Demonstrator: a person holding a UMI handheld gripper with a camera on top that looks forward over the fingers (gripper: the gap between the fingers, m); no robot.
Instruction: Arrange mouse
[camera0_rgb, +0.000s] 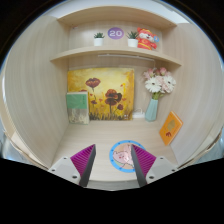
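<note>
No mouse shows in the gripper view. A round blue mouse pad with a pink cartoon figure lies flat on the pale wooden desk, just ahead of the fingers and partly behind the right one. My gripper is open above the desk's front. Its magenta pads stand wide apart with nothing held between them.
A flower painting leans on the back wall, with a green book to its left. A vase of flowers and an orange card stand to the right. A shelf above carries small plants, a purple disc and an orange toy.
</note>
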